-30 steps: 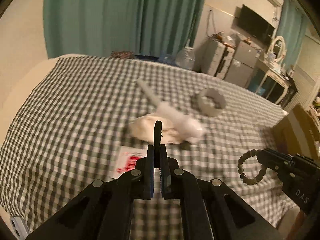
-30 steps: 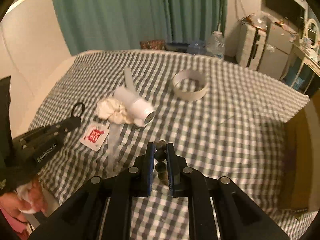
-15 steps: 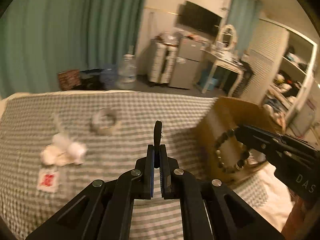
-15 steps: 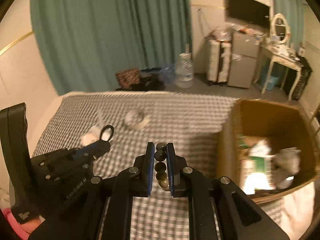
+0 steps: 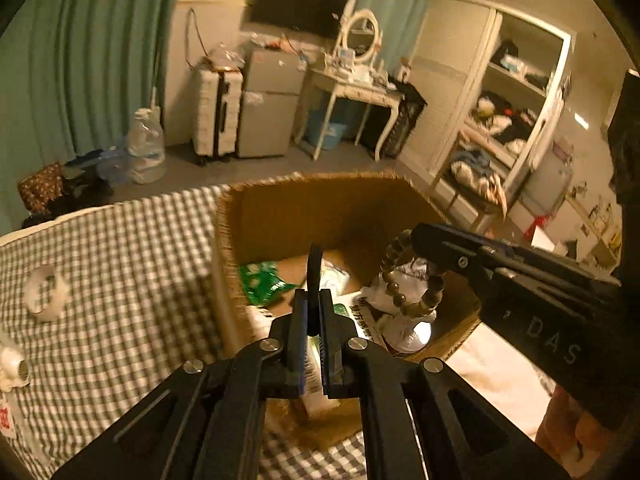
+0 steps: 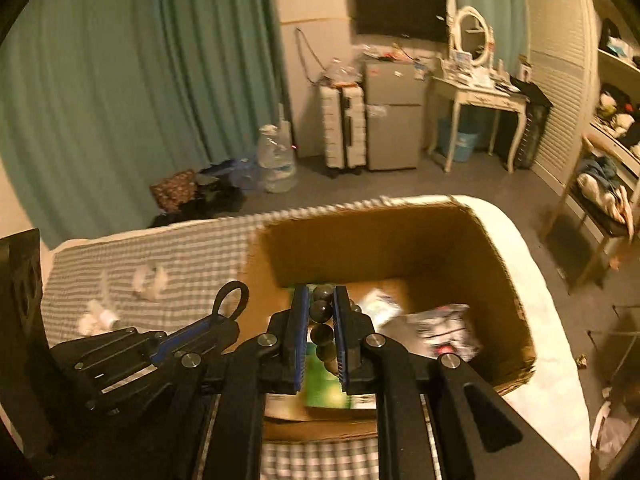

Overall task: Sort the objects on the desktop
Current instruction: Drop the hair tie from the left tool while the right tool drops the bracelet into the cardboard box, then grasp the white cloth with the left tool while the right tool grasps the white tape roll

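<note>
My left gripper point(image 5: 314, 300) is shut on a thin black ring point(image 5: 314, 272), held edge-on over the open cardboard box point(image 5: 320, 204); the ring shows as a loop in the right wrist view point(image 6: 230, 296). My right gripper point(image 6: 321, 320) is shut on a dark bead bracelet point(image 6: 322, 312), which hangs over the box point(image 6: 400, 232) and shows in the left wrist view point(image 5: 412, 280). The box holds a green packet point(image 5: 262, 282), white packets and a wrapped item point(image 6: 444, 330).
The box stands at the right end of a checked cloth point(image 5: 120, 280). On the cloth at the left lie a white tape roll point(image 5: 44, 294), a small white device point(image 5: 12, 364) and a white cloth piece point(image 6: 150, 280). Furniture stands behind.
Both grippers have swung from the checked cloth to the right and now hover over the open box, each holding its item. The cloth objects have slid to the left edge.
</note>
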Motion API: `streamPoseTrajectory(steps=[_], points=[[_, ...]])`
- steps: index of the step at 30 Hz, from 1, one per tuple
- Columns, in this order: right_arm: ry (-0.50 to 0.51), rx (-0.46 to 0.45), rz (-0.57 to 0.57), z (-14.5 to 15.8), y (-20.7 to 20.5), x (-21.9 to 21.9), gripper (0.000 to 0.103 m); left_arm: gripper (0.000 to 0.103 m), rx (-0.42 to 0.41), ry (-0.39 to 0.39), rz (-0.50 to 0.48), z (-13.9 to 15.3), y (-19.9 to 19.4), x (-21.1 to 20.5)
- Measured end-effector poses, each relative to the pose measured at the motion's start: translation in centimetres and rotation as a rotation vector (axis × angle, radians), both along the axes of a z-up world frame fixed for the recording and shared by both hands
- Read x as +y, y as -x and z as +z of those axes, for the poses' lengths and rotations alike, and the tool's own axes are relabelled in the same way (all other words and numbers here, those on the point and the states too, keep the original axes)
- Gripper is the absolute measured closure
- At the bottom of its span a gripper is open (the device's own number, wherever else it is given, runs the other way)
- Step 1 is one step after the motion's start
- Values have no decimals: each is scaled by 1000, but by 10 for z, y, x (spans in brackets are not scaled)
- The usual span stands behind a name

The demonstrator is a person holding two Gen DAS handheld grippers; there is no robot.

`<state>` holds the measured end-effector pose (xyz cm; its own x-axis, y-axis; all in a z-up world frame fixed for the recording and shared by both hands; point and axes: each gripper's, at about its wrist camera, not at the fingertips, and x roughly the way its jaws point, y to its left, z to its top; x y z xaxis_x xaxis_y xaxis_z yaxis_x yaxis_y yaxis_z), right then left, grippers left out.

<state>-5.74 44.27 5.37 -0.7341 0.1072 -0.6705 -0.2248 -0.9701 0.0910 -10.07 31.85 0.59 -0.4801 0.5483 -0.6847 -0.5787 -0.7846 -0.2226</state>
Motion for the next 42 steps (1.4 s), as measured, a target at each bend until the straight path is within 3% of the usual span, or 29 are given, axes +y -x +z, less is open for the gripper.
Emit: streamPoseTrajectory(steps=[1, 2, 4, 5, 6, 11, 16, 21, 25, 28, 33, 36, 42], points=[[3, -7, -8, -5, 0, 8, 91, 96, -6, 20, -4, -6, 4, 6], [15, -10, -8, -8, 2, 16, 91, 88, -14, 43, -12, -11, 6, 13], [46, -9, -5, -13, 4, 29, 86, 60, -27, 87, -21, -19, 14, 19], [48, -3, -23, -14, 2, 34, 76, 37, -22, 102, -6, -21, 16, 19], [47, 2, -41, -14, 1, 39, 64, 32, -7, 98, 14, -19, 17, 15], [61, 37, -53, -7, -9, 39, 61, 15, 9, 75, 76, -7, 22, -18], [59, 59, -27, 4, -18, 17, 60, 7, 39, 103, 201, 12, 21, -81], [60, 91, 38, 15, -25, -26, 36, 1, 93, 172, 363, 27, 16, -169], [46, 125, 120, 21, -26, -74, 23, 0, 135, 222, 524, 27, 9, -250], [56, 143, 199, 16, -21, -113, 18, 0, 148, 260, 657, 12, 6, -311], [94, 130, 271, -13, 3, -165, 16, 0, 46, 274, 792, -45, 8, -394], [111, 104, 297, -36, 22, -193, 16, 0, -7, 250, 822, -82, 9, -419], [79, 18, 352, -84, 61, -233, 16, 0, -33, 204, 800, -126, 25, -421]])
